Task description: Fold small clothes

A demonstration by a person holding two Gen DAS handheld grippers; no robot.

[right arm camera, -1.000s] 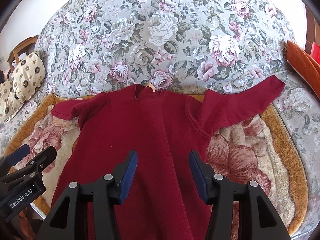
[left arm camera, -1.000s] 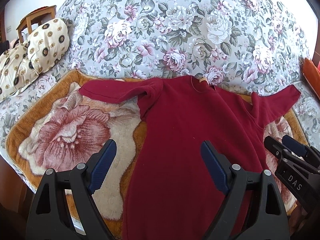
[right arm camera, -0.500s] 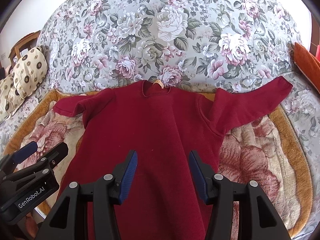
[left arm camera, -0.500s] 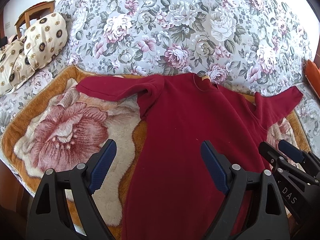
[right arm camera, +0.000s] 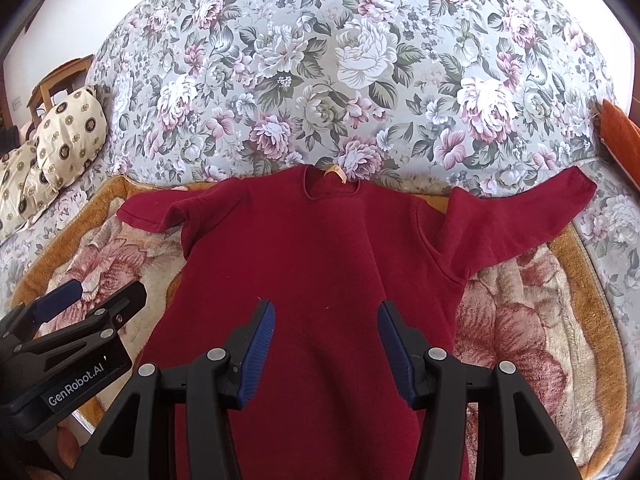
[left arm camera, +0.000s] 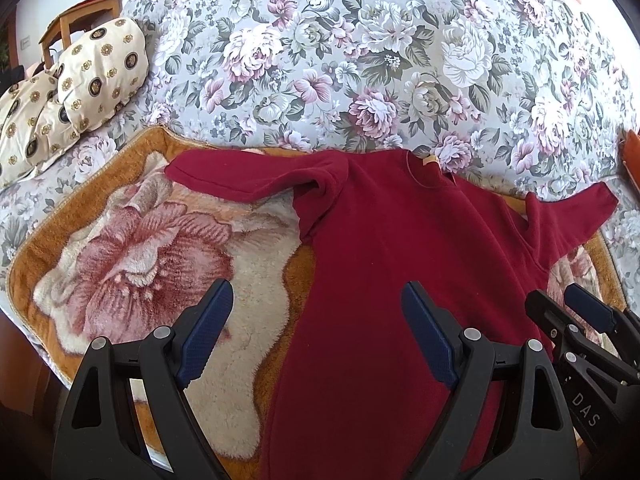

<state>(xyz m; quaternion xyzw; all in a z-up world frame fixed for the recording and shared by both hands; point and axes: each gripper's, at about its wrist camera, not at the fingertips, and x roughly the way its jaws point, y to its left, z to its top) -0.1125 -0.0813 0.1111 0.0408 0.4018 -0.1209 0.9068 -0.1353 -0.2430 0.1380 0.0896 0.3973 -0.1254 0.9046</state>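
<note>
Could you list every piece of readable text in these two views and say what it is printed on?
"GenRobot.AI": white print on the side of the left tool, in the right wrist view.
"DAS": white letters on the right tool's body, in the left wrist view; cut off at the frame edge.
The neck tag of the red sweater: too small to read.

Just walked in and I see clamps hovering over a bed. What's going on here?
A person holds two hand-held grippers above a dark red long-sleeved top to fold it. The top lies flat, neck away from the cameras, sleeves out to both sides, on a fleece blanket with an orange border and a rose print over a floral bedspread. The left hand-held gripper and right hand-held gripper are both open, holding nothing. No fold is made yet.
</note>
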